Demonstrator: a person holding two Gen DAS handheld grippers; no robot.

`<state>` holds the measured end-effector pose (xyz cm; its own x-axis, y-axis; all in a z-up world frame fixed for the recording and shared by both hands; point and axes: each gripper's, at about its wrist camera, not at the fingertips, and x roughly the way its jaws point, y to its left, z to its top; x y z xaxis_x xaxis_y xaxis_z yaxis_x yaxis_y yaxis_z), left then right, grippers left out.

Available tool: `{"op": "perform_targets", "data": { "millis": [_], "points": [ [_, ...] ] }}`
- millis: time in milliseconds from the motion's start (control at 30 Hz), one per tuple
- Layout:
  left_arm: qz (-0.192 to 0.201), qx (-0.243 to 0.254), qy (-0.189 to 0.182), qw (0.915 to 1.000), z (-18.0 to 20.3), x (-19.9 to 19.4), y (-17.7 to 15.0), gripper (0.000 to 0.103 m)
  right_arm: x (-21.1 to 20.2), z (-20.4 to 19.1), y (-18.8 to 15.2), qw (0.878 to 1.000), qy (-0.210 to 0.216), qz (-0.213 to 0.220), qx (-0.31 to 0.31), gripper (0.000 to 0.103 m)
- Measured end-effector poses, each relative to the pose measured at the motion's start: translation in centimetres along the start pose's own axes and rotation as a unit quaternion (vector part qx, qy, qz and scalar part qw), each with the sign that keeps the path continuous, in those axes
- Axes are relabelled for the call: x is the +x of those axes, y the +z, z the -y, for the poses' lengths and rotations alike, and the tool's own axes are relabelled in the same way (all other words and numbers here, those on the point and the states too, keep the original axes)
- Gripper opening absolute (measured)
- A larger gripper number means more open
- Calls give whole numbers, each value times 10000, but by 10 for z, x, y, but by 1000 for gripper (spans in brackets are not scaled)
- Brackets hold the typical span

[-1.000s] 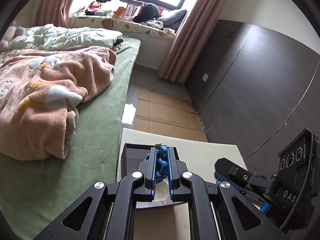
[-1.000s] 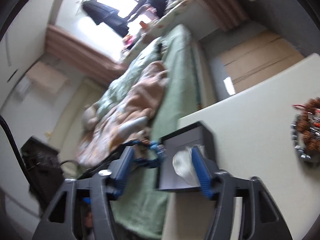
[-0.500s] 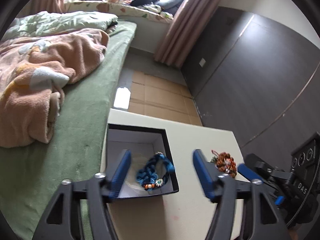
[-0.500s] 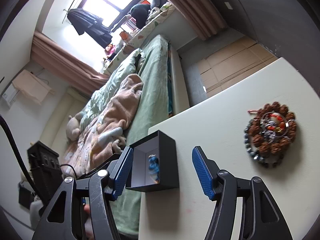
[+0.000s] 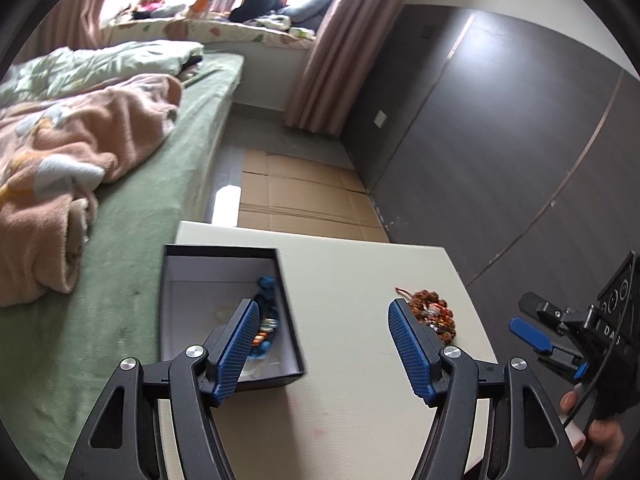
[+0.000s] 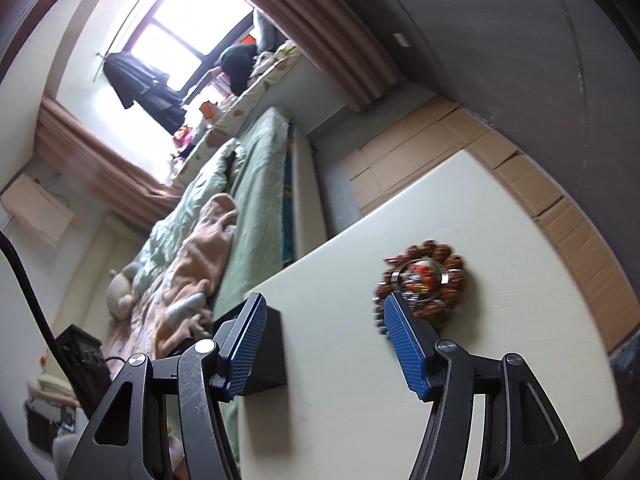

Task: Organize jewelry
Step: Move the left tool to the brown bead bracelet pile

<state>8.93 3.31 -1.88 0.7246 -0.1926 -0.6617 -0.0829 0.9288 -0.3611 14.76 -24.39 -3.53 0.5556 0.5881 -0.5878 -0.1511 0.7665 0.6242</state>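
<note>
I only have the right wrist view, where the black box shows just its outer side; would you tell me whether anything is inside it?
Observer: Yes, a blue braided bracelet lies inside the box.
Operator: Thank you. Where in the box does it sit?
Observer: Along the wall nearest the brown bead bracelets, which lie out on the table.
Operator: Is anything else in there?
Observer: There is something pale on its white floor, too blurred to name.
</note>
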Motion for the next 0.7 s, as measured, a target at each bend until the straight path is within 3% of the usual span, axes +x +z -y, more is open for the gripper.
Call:
{"op": "perform_targets", "data": {
  "millis": [333,500,633,700],
  "points": [
    [-134,454,-282,9985,48,28,-4,68,-2,37,7,9976,-427,-158,531,62],
    [-405,445,-358,9975,64,50,4,54,0,55,14,9950,-557,-240,798,62],
    [-897,286,-377,9948,74,78,5,42,5,70,16,9914,-528,-341,1143,62],
    [-1076,174,-483,9929,76,89,3,41,4,75,18,9904,-545,-342,1220,62]
  ]
}}
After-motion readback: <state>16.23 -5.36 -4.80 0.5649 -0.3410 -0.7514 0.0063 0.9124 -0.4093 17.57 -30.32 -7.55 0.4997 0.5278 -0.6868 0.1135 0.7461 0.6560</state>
